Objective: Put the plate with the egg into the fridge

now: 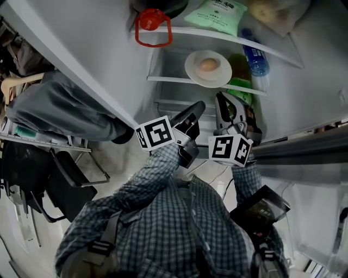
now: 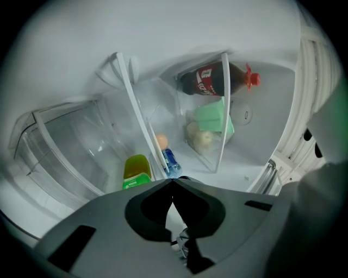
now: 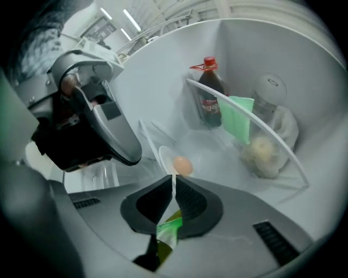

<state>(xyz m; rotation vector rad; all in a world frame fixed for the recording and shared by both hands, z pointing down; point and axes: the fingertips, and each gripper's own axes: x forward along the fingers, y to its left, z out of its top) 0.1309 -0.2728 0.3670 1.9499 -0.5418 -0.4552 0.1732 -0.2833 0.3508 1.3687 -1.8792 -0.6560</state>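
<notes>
Left gripper: closest to me, jaws pressed together with nothing between them. It's out in front of the shelves, aimed into the fridge.

Right gripper: same deal, jaws closed to a thin slit and empty. It points toward the plate but is well short of it, touching nothing.

Progress: looks basically done to me. The plate is inside the fridge and neither gripper has hold of it. The fridge stands open, so I'd guess what's left is pulling both grippers clear and maybe closing up.

Green bottle: on the level below the plate, nearest thing to the right gripper's tips.

Plate: small, round, plain white, sitting flat on the glass shelf, toward the front edge. Seems settled, not hanging over as far as I can tell.

Egg: 1 brownish egg, whole, pretty much dead centre on the plate. Round thing on a flat plate, so I'd bet it rolls if the shelf gets bumped.

Blue-capped bottle: just right of the plate, apart from it.

Furthest up: a dark bottle with a red cap, a green packet and a pale bag of something I can't make out.
</notes>
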